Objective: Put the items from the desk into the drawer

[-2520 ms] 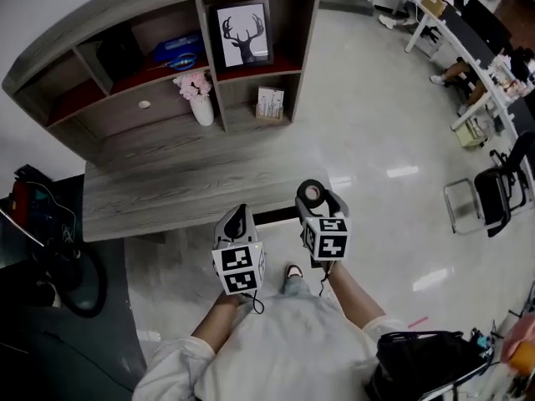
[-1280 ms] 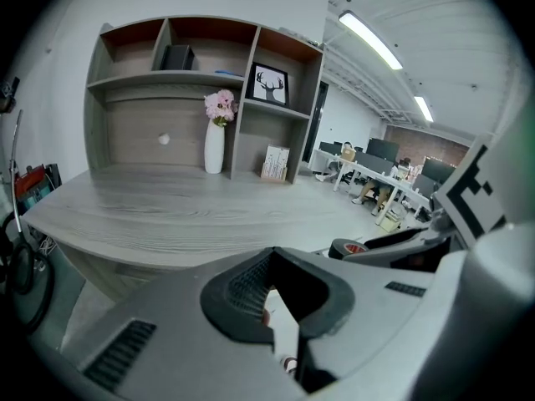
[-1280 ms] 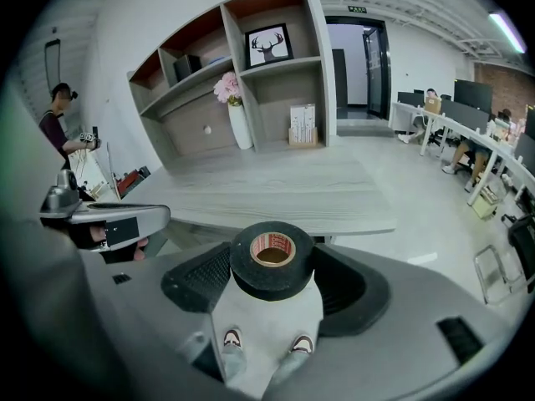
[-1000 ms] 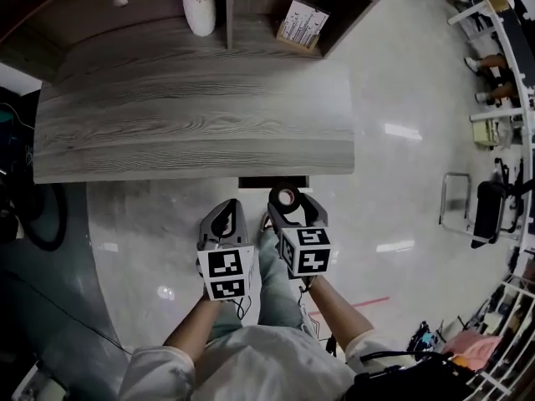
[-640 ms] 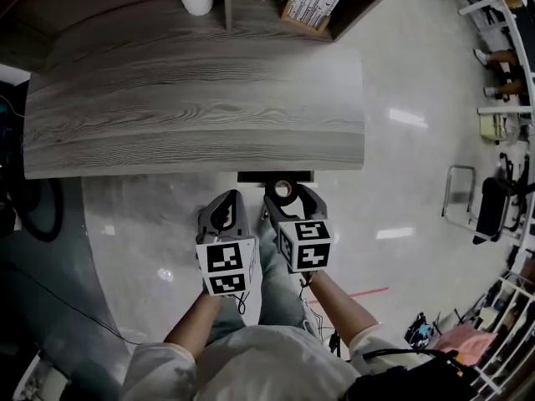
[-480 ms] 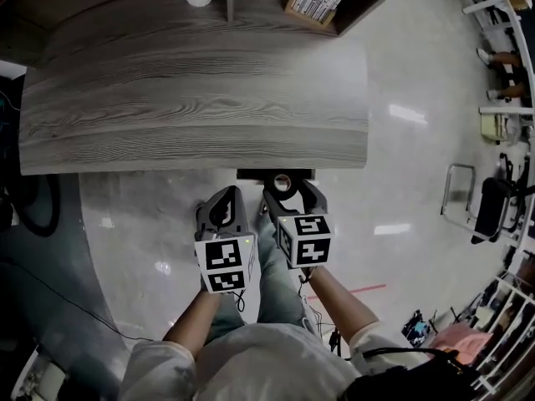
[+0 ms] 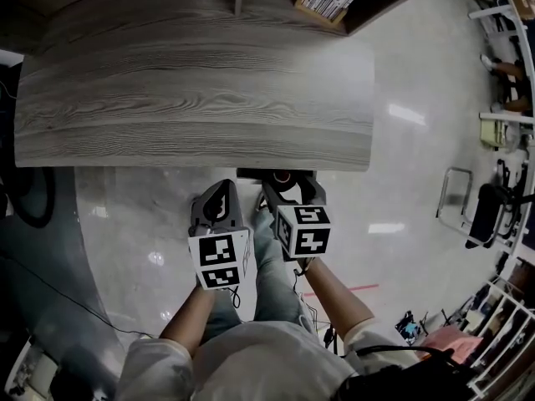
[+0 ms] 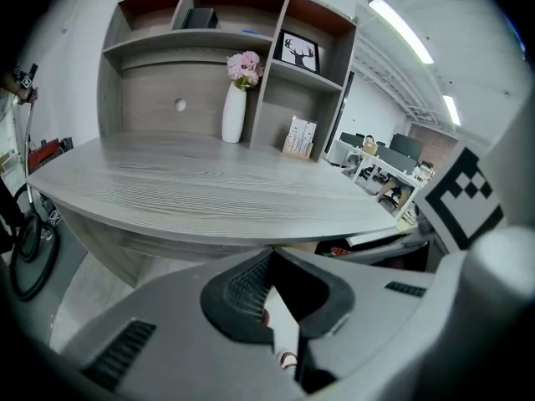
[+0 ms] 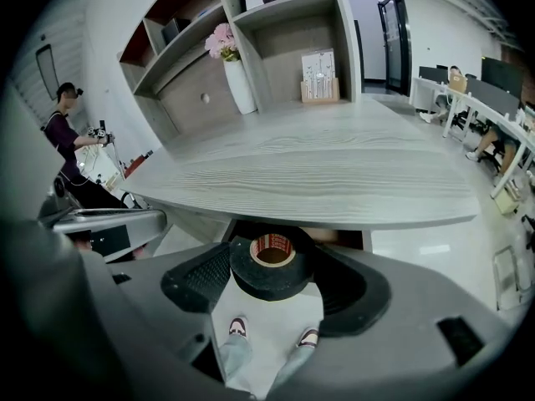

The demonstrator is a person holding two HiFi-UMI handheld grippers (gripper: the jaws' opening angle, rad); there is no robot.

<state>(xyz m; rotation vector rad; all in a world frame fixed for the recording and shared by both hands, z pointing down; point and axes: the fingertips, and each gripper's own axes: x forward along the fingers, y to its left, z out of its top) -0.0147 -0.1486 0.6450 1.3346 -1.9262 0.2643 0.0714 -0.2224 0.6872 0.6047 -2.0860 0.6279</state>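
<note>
We saw the right gripper (image 9: pixel 274 276) clamped on a roll of black tape (image 9: pixel 272 266) at the view's centre. The desk (image 9: pixel 318 170) edge ran just above it, toward 12 o'clock. A vase (image 9: pixel 244 86) of pink flowers stood at 11 o'clock, and shoes (image 9: pixel 238 327) showed at 6 o'clock.

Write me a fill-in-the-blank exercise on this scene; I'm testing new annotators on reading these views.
The right gripper is shut on a roll of tape whose outer side is ____.
The left gripper is shut and holds ____.
The white vase on the desk holds flowers coloured ____.
Missing words: black; nothing; pink.
</note>
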